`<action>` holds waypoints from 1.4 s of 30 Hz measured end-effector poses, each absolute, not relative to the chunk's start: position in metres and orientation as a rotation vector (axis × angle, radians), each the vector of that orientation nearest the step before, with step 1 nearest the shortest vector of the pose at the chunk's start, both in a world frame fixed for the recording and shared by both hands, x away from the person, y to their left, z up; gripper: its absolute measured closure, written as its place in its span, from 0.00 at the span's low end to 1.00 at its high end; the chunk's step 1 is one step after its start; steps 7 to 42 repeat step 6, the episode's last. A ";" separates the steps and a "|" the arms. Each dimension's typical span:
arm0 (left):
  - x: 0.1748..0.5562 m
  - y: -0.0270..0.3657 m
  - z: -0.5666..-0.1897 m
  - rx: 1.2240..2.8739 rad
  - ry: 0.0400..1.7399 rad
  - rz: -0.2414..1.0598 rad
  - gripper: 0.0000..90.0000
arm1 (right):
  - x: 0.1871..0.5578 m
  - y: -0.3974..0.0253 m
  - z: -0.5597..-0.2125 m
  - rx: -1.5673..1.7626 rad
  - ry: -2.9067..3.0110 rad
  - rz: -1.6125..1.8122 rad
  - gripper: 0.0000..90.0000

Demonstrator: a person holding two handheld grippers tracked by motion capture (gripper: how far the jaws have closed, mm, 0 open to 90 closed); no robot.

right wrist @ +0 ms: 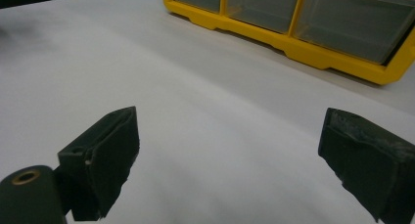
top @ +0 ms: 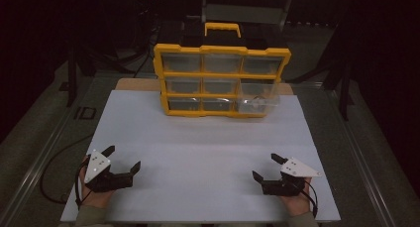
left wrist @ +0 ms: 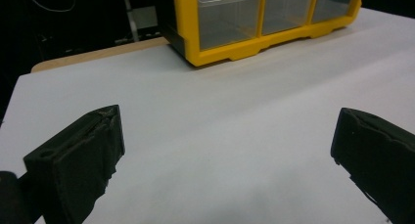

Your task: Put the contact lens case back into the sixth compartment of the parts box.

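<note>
Two grippers rest low at the near edge of the white sheet (top: 198,152), and we hold one in each hand: the left gripper (top: 123,159) at the near left corner, the right gripper (top: 264,167) at the near right. Both stand with their jaws spread wide and nothing between them — in the left gripper view (left wrist: 227,150) and the right gripper view (right wrist: 230,150) alike we see only bare white sheet in the gap between the two black jaws. Well apart from both, at the far edge of the sheet, stands the yellow organizer (top: 221,81), upright, its face of clear drawers turned toward us and its yellow handle (top: 223,28) on top. We count three rows of three drawers; the clear drawer at the lower right (top: 256,99) sticks out of the frame toward us. From the left gripper the organizer (left wrist: 264,26) lies ahead and off to the right of the jaw gap; from the right gripper it (right wrist: 298,28) also lies far ahead, toward the upper right — out of reach of either pair of jaws. Whether the drawers hold anything we cannot tell.
</note>
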State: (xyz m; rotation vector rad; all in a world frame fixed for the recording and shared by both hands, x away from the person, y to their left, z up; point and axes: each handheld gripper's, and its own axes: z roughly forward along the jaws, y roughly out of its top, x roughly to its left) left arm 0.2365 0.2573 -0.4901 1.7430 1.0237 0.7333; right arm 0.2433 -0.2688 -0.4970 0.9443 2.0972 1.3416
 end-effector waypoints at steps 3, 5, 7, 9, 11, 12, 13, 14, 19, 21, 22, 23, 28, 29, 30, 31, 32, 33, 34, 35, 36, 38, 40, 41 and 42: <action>0.237 0.257 -0.491 1.741 1.029 0.742 0.00 | 0.242 -0.268 -0.497 0.941 2.094 1.333 0.09; 0.236 0.256 -0.491 1.746 1.025 0.753 0.00 | 0.241 -0.268 -0.498 0.940 2.100 1.324 0.09; 0.236 0.257 -0.491 1.745 1.026 0.756 0.00 | 0.241 -0.269 -0.498 0.939 2.099 1.318 0.09; 0.236 0.257 -0.491 1.745 1.026 0.756 0.00 | 0.241 -0.269 -0.498 0.939 2.099 1.318 0.09; 0.236 0.257 -0.491 1.745 1.026 0.756 0.00 | 0.241 -0.269 -0.498 0.939 2.099 1.318 0.09; 0.236 0.257 -0.491 1.745 1.026 0.756 0.00 | 0.241 -0.269 -0.498 0.939 2.099 1.318 0.09; 0.236 0.257 -0.491 1.745 1.026 0.756 0.00 | 0.241 -0.269 -0.498 0.939 2.099 1.318 0.09; 0.236 0.257 -0.491 1.745 1.026 0.756 0.00 | 0.241 -0.269 -0.498 0.939 2.099 1.318 0.09; 0.236 0.257 -0.491 1.745 1.026 0.756 0.00 | 0.241 -0.269 -0.498 0.939 2.099 1.318 0.09; 0.236 0.257 -0.491 1.745 1.026 0.756 0.00 | 0.241 -0.269 -0.498 0.939 2.099 1.318 0.09; 0.236 0.257 -0.491 1.745 1.026 0.756 0.00 | 0.241 -0.269 -0.498 0.939 2.099 1.318 0.09; 0.236 0.257 -0.491 1.745 1.026 0.756 0.00 | 0.241 -0.269 -0.498 0.939 2.099 1.318 0.09; 0.236 0.257 -0.491 1.745 1.026 0.756 0.00 | 0.241 -0.269 -0.498 0.939 2.099 1.318 0.09; 0.236 0.257 -0.491 1.745 1.026 0.756 0.00 | 0.241 -0.269 -0.498 0.939 2.099 1.318 0.09; 0.236 0.257 -0.491 1.745 1.026 0.756 0.00 | 0.241 -0.269 -0.498 0.939 2.099 1.318 0.09; 0.236 0.257 -0.491 1.745 1.026 0.756 0.00 | 0.241 -0.269 -0.498 0.939 2.099 1.318 0.09; 0.236 0.257 -0.491 1.745 1.026 0.756 0.00 | 0.241 -0.269 -0.498 0.939 2.099 1.318 0.09; 0.236 0.257 -0.491 1.745 1.026 0.756 0.00 | 0.241 -0.269 -0.498 0.939 2.099 1.318 0.09; 0.236 0.257 -0.491 1.745 1.026 0.756 0.00 | 0.241 -0.269 -0.498 0.939 2.099 1.318 0.09; 0.236 0.257 -0.491 1.745 1.026 0.756 0.00 | 0.241 -0.269 -0.498 0.939 2.099 1.318 0.09; 0.236 0.257 -0.491 1.745 1.026 0.756 0.00 | 0.241 -0.269 -0.498 0.939 2.099 1.318 0.09; 0.236 0.257 -0.491 1.745 1.026 0.756 0.00 | 0.241 -0.269 -0.498 0.939 2.099 1.318 0.09; 0.236 0.257 -0.491 1.745 1.026 0.756 0.00 | 0.241 -0.269 -0.498 0.939 2.099 1.318 0.09; 0.236 0.257 -0.491 1.745 1.026 0.756 0.00 | 0.241 -0.269 -0.498 0.939 2.099 1.318 0.09; 0.236 0.257 -0.491 1.745 1.026 0.756 0.00 | 0.241 -0.269 -0.498 0.939 2.099 1.318 0.09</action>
